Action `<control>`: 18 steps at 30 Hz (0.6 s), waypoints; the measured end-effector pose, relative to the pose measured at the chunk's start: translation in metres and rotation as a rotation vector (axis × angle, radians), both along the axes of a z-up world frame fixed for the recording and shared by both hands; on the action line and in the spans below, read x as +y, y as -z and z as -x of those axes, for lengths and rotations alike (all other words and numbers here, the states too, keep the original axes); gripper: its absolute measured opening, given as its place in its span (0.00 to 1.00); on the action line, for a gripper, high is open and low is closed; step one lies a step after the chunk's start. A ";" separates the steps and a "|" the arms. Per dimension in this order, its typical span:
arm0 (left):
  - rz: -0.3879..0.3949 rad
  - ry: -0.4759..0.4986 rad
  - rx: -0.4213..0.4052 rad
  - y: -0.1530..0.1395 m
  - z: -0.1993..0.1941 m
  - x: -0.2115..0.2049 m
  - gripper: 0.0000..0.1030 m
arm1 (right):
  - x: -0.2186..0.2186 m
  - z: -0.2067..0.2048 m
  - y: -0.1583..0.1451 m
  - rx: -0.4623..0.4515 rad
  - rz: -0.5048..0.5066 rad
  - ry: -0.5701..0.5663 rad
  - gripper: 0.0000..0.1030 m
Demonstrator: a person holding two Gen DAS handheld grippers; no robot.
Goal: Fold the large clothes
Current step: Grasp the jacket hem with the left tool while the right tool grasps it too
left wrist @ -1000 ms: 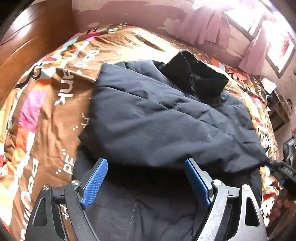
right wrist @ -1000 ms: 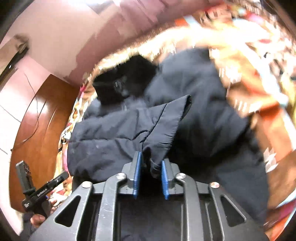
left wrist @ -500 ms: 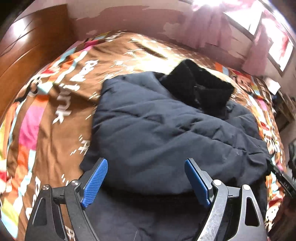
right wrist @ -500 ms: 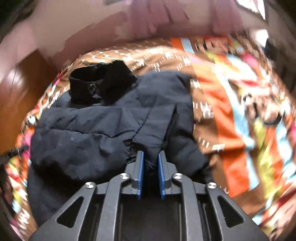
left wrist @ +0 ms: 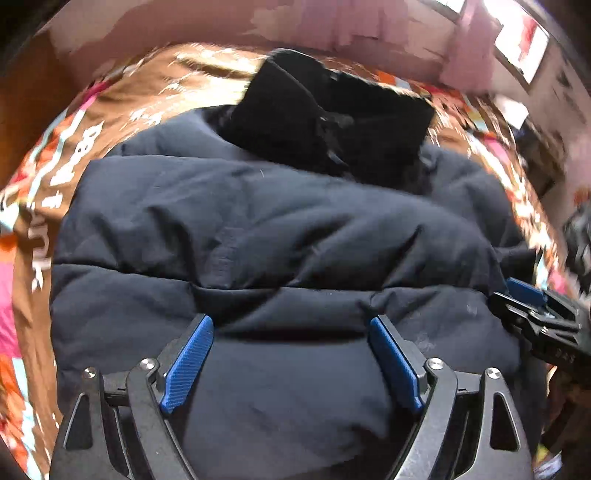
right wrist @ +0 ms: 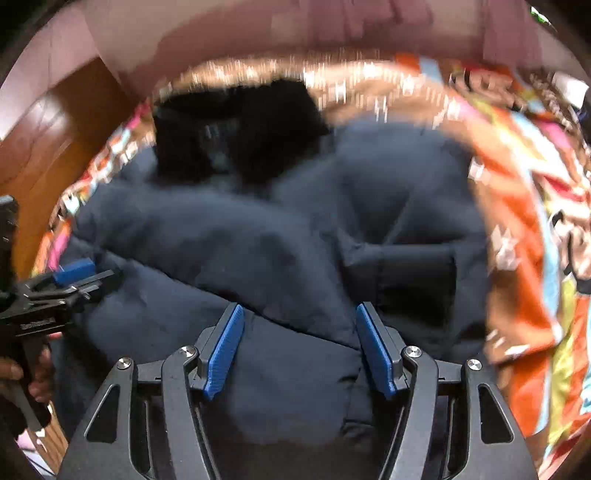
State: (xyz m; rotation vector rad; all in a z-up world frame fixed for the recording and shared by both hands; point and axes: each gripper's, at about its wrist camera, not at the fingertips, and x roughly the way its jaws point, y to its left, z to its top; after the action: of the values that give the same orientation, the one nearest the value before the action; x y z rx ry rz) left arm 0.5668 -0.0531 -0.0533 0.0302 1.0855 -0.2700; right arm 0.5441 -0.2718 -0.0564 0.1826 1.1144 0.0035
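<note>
Navy jacket [left wrist: 280, 236] blurred | left claw [left wrist: 291, 354] opening, empty | right claw [right wrist: 299, 350] opening, released

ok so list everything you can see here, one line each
jacket: one, dark navy, puffy, spread on the bed with a sleeve folded across it
collar: one, black, fuzzy, at the jacket's far end
bedspread: one, brown with orange, pink and blue print, under the jacket
headboard: one, reddish-brown wood, far left
wall: pink, patchy, behind the bed
left hand-held gripper: black with blue pads, jaws opening, over the jacket, nothing pinched
right hand-held gripper: same colours, jaws opening, nothing pinched
hand: one, holding the left handle
</note>
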 end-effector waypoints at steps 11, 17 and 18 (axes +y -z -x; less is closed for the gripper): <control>-0.111 0.069 -0.060 0.028 0.008 -0.014 0.89 | 0.024 0.031 0.028 -0.181 0.179 -0.068 0.59; 0.120 0.025 -0.106 0.001 0.002 0.020 0.89 | 0.014 0.018 0.004 -0.162 0.109 -0.114 0.62; 0.133 0.006 -0.110 -0.003 -0.004 0.025 0.89 | 0.010 0.018 0.000 -0.173 0.091 -0.109 0.62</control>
State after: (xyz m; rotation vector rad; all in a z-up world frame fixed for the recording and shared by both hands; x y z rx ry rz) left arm 0.5711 -0.0277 -0.0501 -0.0695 0.9561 -0.3414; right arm 0.5264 -0.2617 -0.0560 0.0386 0.9482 0.0646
